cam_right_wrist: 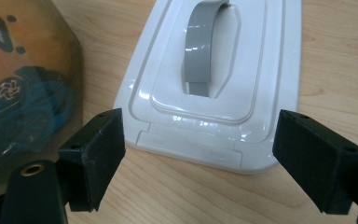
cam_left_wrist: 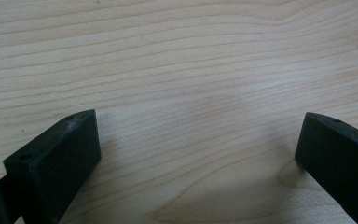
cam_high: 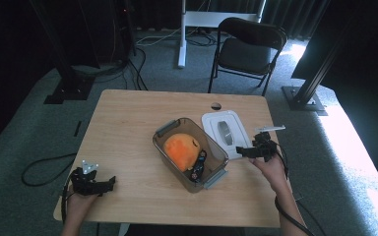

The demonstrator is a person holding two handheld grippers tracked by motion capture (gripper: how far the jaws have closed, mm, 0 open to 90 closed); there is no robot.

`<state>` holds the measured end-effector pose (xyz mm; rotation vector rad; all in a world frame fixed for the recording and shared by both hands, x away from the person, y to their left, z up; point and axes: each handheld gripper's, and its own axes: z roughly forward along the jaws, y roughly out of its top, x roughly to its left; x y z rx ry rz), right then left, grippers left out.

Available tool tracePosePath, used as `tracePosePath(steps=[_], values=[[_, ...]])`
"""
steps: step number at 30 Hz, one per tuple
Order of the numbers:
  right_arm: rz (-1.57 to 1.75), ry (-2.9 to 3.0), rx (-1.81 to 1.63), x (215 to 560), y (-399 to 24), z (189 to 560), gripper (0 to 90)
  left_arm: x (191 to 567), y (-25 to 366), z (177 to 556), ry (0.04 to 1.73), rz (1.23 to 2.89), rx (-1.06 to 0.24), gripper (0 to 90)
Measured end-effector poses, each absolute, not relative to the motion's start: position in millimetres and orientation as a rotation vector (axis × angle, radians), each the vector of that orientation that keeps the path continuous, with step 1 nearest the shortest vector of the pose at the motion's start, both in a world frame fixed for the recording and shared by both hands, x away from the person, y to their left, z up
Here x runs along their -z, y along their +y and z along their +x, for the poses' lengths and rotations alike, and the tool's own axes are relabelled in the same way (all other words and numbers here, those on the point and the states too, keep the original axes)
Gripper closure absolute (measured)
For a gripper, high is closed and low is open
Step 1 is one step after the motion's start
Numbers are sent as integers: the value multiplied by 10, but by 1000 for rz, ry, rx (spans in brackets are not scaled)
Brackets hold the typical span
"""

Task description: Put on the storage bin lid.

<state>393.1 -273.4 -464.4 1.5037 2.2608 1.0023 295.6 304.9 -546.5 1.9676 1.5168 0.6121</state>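
Observation:
A clear plastic box with grey latches stands mid-table, holding an orange plush toy and a blue toy car. Its white lid with a grey handle lies flat to the box's right. My right gripper stands open just short of the lid's near edge. In the right gripper view the lid lies between and beyond the jaws, the box wall at left. My left gripper rests open at the table's near-left corner, over bare wood.
The wooden table has a small dark hole near its far edge. A black folding chair stands beyond the table. Black frame posts and cables sit on the grey carpet on both sides.

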Motion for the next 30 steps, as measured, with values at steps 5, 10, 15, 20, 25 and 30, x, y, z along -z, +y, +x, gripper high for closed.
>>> tracePosePath(steps=[5, 10, 15, 20, 25, 30], values=[[1510, 2261, -983, 4687, -2722, 3942, 144, 5465, 3049, 2956, 1517, 1967, -612, 4], [1523, 2254, -969, 4730, -2732, 3970, 136, 5465, 3048, 2955, 1517, 1967, -612, 4], [1546, 2245, -987, 4764, -2728, 4012, 157, 5465, 3048, 2955, 1518, 1967, -612, 3], [1546, 2227, -980, 4825, -2668, 4059, 158, 5465, 3048, 2955, 1518, 1967, -612, 4], [1528, 2224, -963, 4894, -2586, 4114, 170, 5465, 3048, 2955, 1518, 1967, -612, 4], [1493, 2238, -908, 4964, -2505, 4169, 195, 5465, 3048, 2955, 1518, 1967, -612, 4]])
